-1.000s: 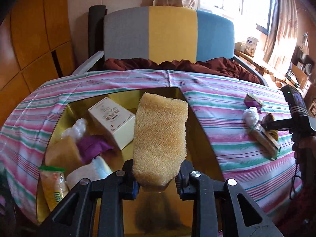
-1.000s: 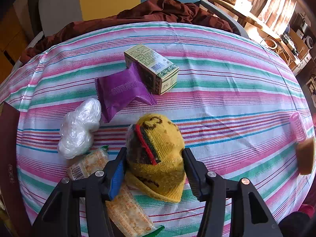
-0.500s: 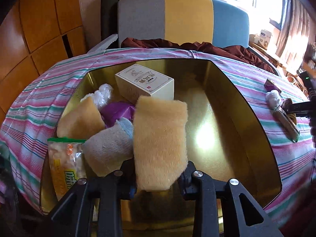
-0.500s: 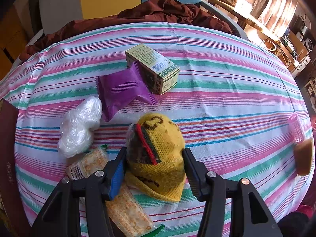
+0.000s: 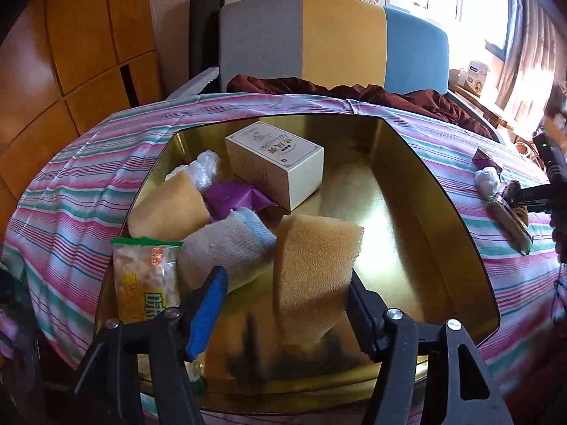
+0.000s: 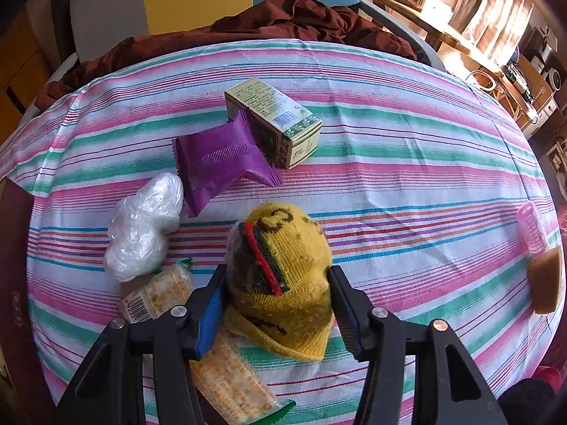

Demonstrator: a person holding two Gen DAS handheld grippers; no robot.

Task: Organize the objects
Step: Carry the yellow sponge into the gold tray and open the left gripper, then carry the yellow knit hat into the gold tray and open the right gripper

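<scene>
Over the gold tray on the striped tablecloth, my left gripper had just been opening its jaws, and the tan sponge stood between them, leaning against the right finger with a clear gap to the blue-padded left finger, so nothing was clamped any more. The sponge's lower end was down at the tray floor, near the front wall. Left of it in the tray lay a grey sock, a snack packet at the left front, another tan sponge piece, a purple wrapper, a bit of clear plastic and a white box toward the back. On the cloth to the right of the tray, my right gripper sat with its jaws partly apart and both pads against the sides of a yellow knit sock bundle, gripping it while it rested on the cloth. Around that: a cracker packet partly under the gripper, a white plastic wad, a purple packet leaning on a green box, and a pink roller just beside a brown sponge at the far right edge.
</scene>
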